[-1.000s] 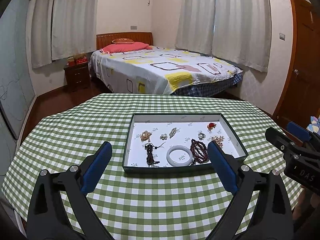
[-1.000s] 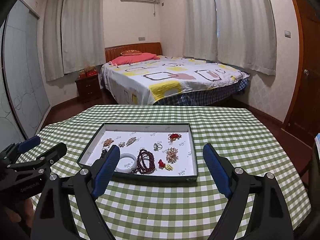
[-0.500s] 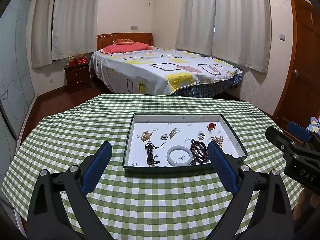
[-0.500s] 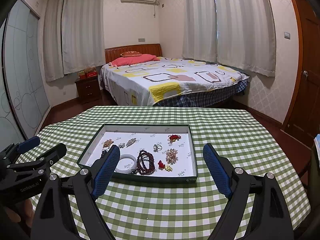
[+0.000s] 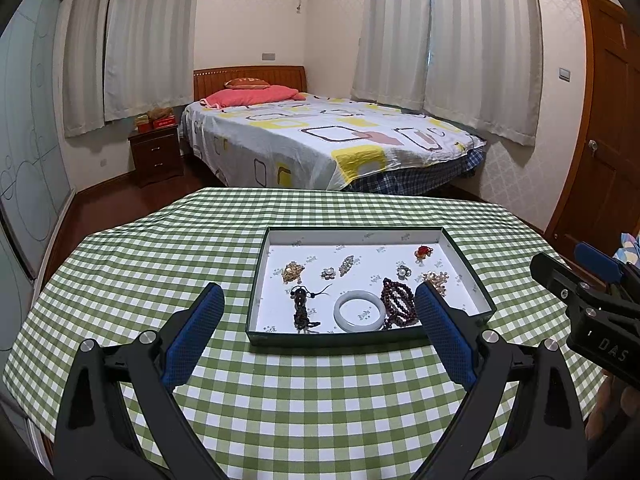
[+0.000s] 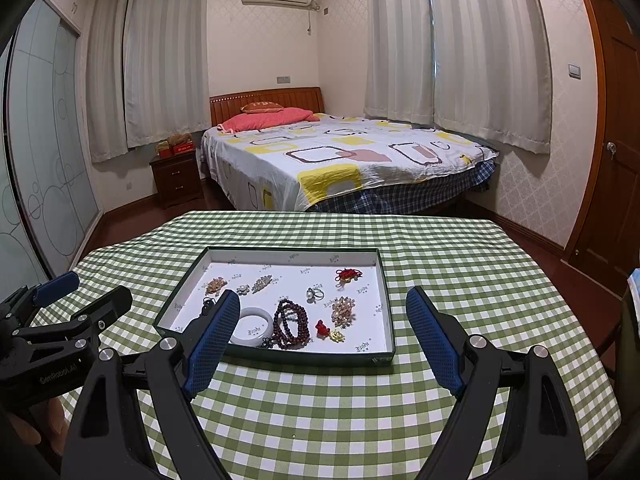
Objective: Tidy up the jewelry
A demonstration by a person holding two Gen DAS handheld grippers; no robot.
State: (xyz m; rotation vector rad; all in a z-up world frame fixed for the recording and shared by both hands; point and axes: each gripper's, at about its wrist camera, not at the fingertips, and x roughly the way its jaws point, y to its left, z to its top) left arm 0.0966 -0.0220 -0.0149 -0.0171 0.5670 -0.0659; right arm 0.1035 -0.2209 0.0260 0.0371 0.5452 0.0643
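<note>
Left wrist view: the left gripper (image 5: 318, 322) is held above the green checked tablecloth (image 5: 160, 264) with its jaws spread wide and nothing between them. Just beyond it, a shallow dark-rimmed tray (image 5: 370, 338) is set on the cloth. In the tray, a pale bangle (image 5: 360, 311) is seen at the near edge, with a dark red bead bracelet (image 5: 396, 302) touching it on the right and a black corded charm (image 5: 301, 306) to its left. Small brooches are scattered farther back. In the right wrist view, the right gripper (image 6: 322, 334) is likewise released and empty, near the tray's near edge.
</note>
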